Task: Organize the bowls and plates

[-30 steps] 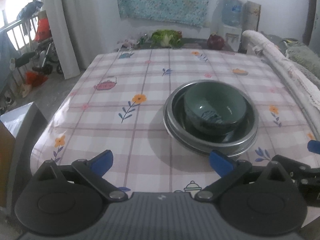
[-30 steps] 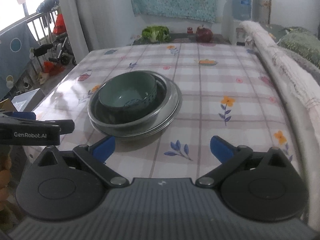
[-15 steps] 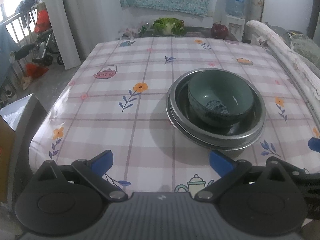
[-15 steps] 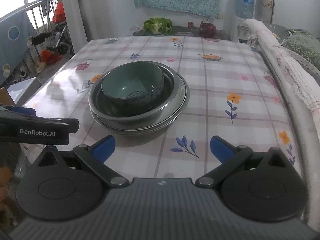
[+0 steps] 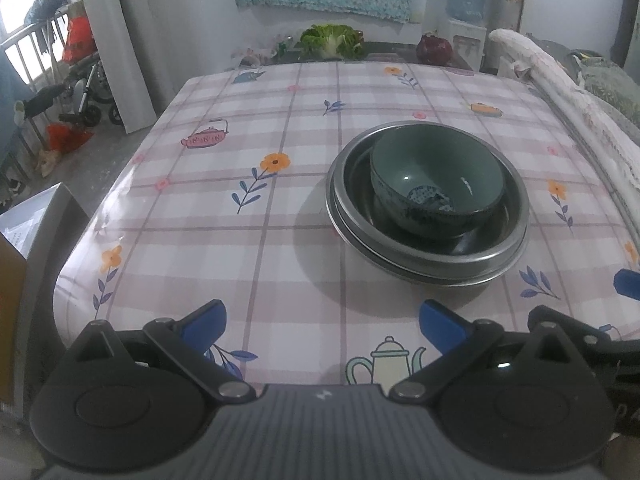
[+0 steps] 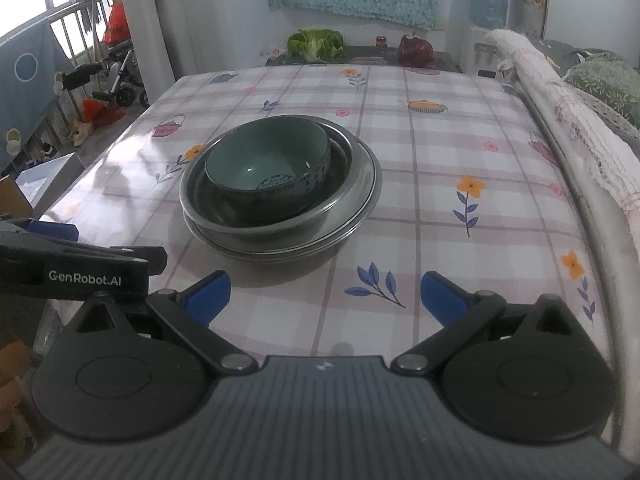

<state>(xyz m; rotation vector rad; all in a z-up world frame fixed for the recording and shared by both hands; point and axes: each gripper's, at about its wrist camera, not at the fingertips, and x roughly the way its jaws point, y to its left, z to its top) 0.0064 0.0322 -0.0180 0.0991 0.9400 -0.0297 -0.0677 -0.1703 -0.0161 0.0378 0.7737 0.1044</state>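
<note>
Step in hand: judged near the end of the task, since every dish in view already sits in 1 nested stack and both grippers hang back at the near edge of the table [image 5: 280,216].
Stack: a green ceramic bowl [image 5: 436,184] sits inside a metal bowl [image 5: 508,236], which rests on what looks like a metal plate [image 6: 360,216] whose rim shows just under it.
Stack position: on the checked, flower-printed tablecloth, right of centre in the left wrist view and left of centre in the right wrist view, so it lies between the 2 grippers.
Left gripper [image 5: 322,320]: fingers spread wide, nothing between them, well short of the stack.
Right gripper [image 6: 324,290]: fingers likewise spread and empty; its near finger [image 6: 208,292] is near the stack's rim but apart from it.
Other dishes: none visible on the table.
Far end: a leafy vegetable [image 5: 332,40] and a dark red fruit [image 5: 434,48] lie beyond the table.
Next move: probably only a check that the green bowl sits centred; if the stack must shift, a grip on the outer metal rim would carry all 3 pieces.
</note>
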